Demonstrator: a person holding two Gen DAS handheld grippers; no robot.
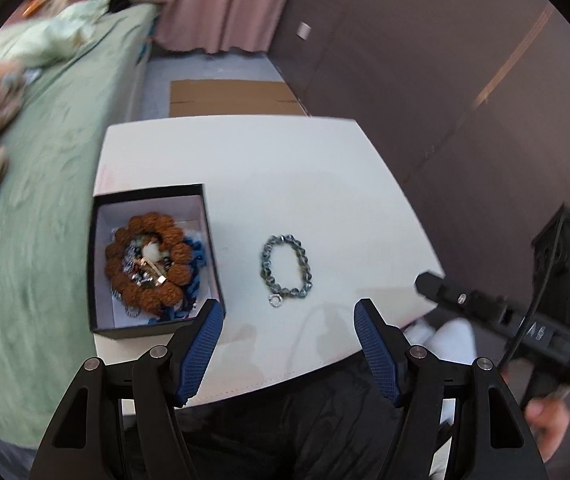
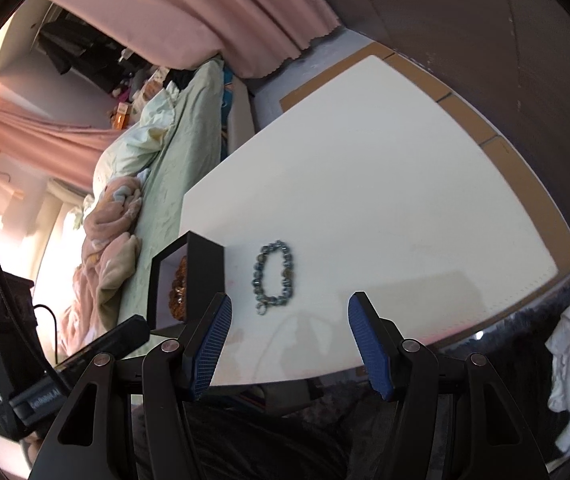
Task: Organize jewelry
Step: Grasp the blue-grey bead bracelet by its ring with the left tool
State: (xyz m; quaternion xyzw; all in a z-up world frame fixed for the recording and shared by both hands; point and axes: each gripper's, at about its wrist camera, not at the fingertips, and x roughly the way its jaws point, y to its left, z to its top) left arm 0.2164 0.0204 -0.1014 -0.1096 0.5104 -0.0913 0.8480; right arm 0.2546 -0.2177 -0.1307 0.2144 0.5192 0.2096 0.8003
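Grey-blue bead bracelet [image 1: 287,270] right of box [image 1: 153,322]: light, limp, slippery, best pinched across near strand; left gripper [image 1: 289,320] and right gripper [image 2: 289,314] both open, empty.

Both wrist cameras look steeply down, near, sharing the white table [image 1: 285,168] and bracelet [image 1: 287,267].

Left gripper [image 1: 289,312] hangs tilted downward, blue pads [image 1: 377,344] spread wide with nothing between them. Right gripper [image 2: 289,308] matches it, jaws apart and empty; in the left wrist view it sits at four o'clock, a hand [image 1: 547,420] beneath it.
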